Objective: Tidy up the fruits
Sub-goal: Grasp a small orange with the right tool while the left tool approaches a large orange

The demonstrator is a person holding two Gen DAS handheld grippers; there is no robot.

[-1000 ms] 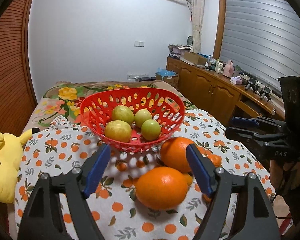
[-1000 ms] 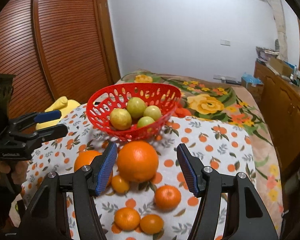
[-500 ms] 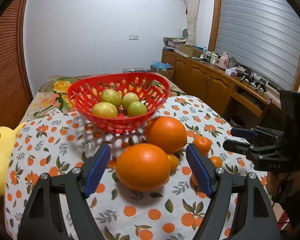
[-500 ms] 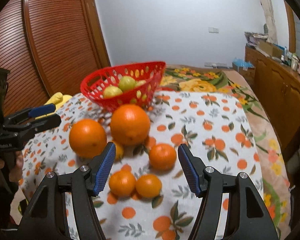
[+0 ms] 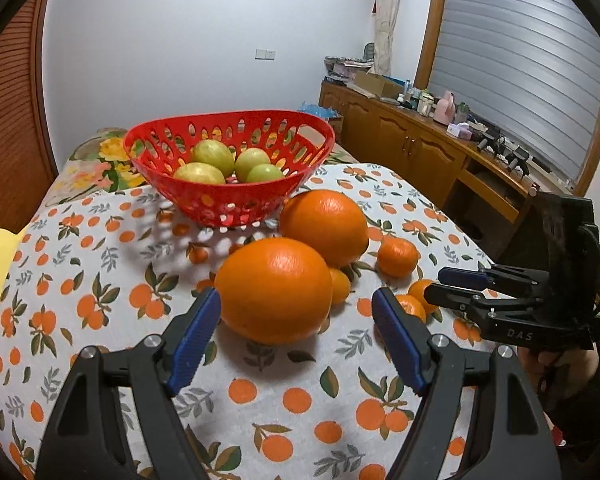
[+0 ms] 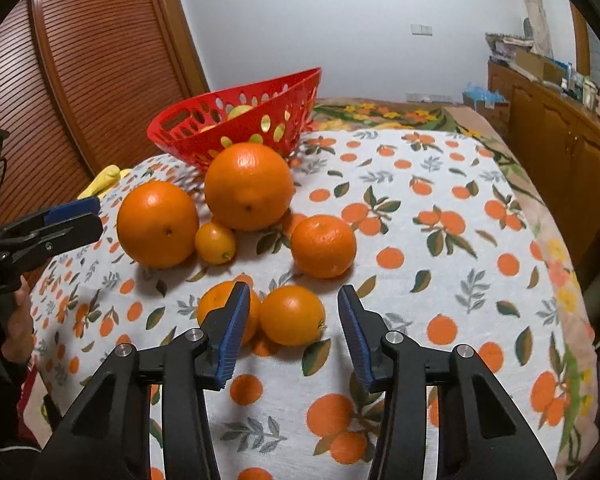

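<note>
While your left gripper (image 5: 296, 334) stands wide open, holding nothing, a large glossy orange (image 5: 274, 290) sits on the orange-print tablecloth (image 5: 100, 280) just ahead of its pads. Your right gripper (image 6: 292, 334) is likewise open and empty; a small mandarin (image 6: 292, 315) lies between its fingertips. A red perforated basket (image 5: 228, 200) holds four yellow-green fruits (image 5: 213, 156), mostly hidden in the right wrist view. Lettering "DAS" is legible on the right gripper's body.
</note>
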